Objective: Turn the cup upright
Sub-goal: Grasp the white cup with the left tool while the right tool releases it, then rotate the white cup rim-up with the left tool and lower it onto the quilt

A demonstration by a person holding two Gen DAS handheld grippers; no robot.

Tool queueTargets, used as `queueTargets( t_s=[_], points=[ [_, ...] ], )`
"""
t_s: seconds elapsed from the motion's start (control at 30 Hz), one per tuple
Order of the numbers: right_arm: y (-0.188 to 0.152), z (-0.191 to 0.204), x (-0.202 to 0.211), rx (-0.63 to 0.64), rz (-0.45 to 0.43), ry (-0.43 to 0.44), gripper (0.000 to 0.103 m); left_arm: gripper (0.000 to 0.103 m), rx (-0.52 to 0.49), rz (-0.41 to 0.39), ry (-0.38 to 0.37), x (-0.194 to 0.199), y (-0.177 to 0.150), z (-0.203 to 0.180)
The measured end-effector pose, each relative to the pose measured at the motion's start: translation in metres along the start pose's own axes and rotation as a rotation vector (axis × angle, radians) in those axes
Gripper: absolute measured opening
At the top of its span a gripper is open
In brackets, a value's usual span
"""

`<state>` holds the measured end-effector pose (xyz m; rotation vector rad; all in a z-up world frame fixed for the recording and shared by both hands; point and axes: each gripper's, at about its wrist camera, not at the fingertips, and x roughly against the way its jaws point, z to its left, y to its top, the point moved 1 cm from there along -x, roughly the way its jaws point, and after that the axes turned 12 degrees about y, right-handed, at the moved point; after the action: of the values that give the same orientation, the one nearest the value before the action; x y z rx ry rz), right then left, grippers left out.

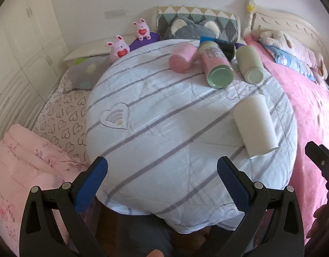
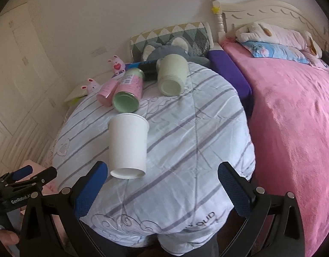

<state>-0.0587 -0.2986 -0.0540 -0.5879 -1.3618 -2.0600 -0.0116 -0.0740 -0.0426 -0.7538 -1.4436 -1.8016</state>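
A white paper cup (image 2: 128, 145) lies on its side on the striped white quilt (image 2: 185, 150), its base toward me. In the left wrist view the cup (image 1: 254, 124) lies at the right. My right gripper (image 2: 162, 180) is open and empty, just short of the cup's base, which sits nearer its left finger. My left gripper (image 1: 162, 177) is open and empty over the quilt's front part, left of the cup. The left gripper also shows at the lower left of the right wrist view (image 2: 25, 177).
Behind the cup lie a pink-and-green can (image 2: 127, 92), a pale green jar (image 2: 171, 75), a small pink cup (image 2: 107, 92) and a dark bottle (image 2: 147, 68). A pink blanket (image 2: 292, 117) covers the bed to the right. Plush toys and pillows line the back.
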Motion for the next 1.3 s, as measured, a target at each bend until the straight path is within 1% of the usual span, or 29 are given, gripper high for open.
queueTargets(
  t_s=[0.1, 0.23, 0.33, 0.37, 0.47, 0.53, 0.63, 0.7, 0.83, 0.93, 1.0, 1.03, 1.07, 1.1, 1.13, 1.17, 1.23, 1.3],
  points=[
    [0.0, -0.013, 0.007, -0.017, -0.009, -0.012, 0.103, 0.103, -0.001, 0.028, -0.037, 0.001, 0.003, -0.016],
    [-0.003, -0.037, 0.015, -0.048, -0.015, -0.027, 0.103, 0.103, -0.028, 0.068, -0.081, -0.001, 0.012, -0.048],
    [-0.005, -0.058, 0.019, -0.076, -0.018, -0.031, 0.103, 0.103, -0.024, 0.088, -0.101, -0.003, 0.019, -0.069],
    [-0.004, -0.063, 0.019, -0.082, -0.017, -0.031, 0.103, 0.103, -0.02, 0.104, -0.12, -0.004, 0.022, -0.079],
    [-0.004, -0.079, 0.018, -0.104, -0.011, -0.03, 0.103, 0.103, -0.016, 0.144, -0.14, -0.012, 0.031, -0.101],
    [-0.004, -0.088, 0.016, -0.115, -0.007, -0.027, 0.103, 0.103, -0.015, 0.171, -0.137, -0.018, 0.036, -0.111],
    [-0.007, -0.103, 0.01, -0.144, 0.006, -0.031, 0.103, 0.103, 0.032, 0.209, -0.146, -0.03, 0.043, -0.123],
    [-0.01, -0.111, 0.006, -0.165, 0.017, -0.022, 0.103, 0.103, 0.069, 0.265, -0.155, -0.045, 0.046, -0.13],
    [-0.013, -0.121, 0.001, -0.181, 0.031, -0.014, 0.103, 0.103, 0.145, 0.344, -0.166, -0.067, 0.047, -0.133],
    [-0.012, -0.127, 0.0, -0.187, 0.034, -0.009, 0.103, 0.103, 0.179, 0.379, -0.178, -0.077, 0.047, -0.134],
    [-0.014, -0.13, -0.004, -0.191, 0.048, -0.016, 0.103, 0.102, 0.188, 0.416, -0.2, -0.084, 0.046, -0.136],
    [-0.015, -0.132, -0.008, -0.195, 0.057, -0.02, 0.103, 0.097, 0.192, 0.435, -0.207, -0.087, 0.045, -0.135],
    [-0.016, -0.133, -0.009, -0.198, 0.063, -0.019, 0.103, 0.091, 0.195, 0.438, -0.209, -0.087, 0.045, -0.134],
    [-0.018, -0.134, -0.01, -0.202, 0.069, -0.019, 0.103, 0.088, 0.195, 0.431, -0.211, -0.086, 0.046, -0.132],
    [-0.019, -0.134, -0.011, -0.204, 0.071, -0.02, 0.103, 0.079, 0.191, 0.419, -0.218, -0.085, 0.047, -0.129],
    [-0.02, -0.134, -0.011, -0.205, 0.075, -0.024, 0.103, 0.065, 0.184, 0.412, -0.227, -0.084, 0.047, -0.126],
    [-0.022, -0.134, -0.012, -0.206, 0.08, -0.032, 0.103, 0.065, 0.181, 0.409, -0.266, -0.083, 0.048, -0.119],
    [-0.024, -0.133, -0.012, -0.209, 0.08, -0.036, 0.103, 0.065, 0.171, 0.38, -0.277, -0.082, 0.049, -0.11]
  ],
)
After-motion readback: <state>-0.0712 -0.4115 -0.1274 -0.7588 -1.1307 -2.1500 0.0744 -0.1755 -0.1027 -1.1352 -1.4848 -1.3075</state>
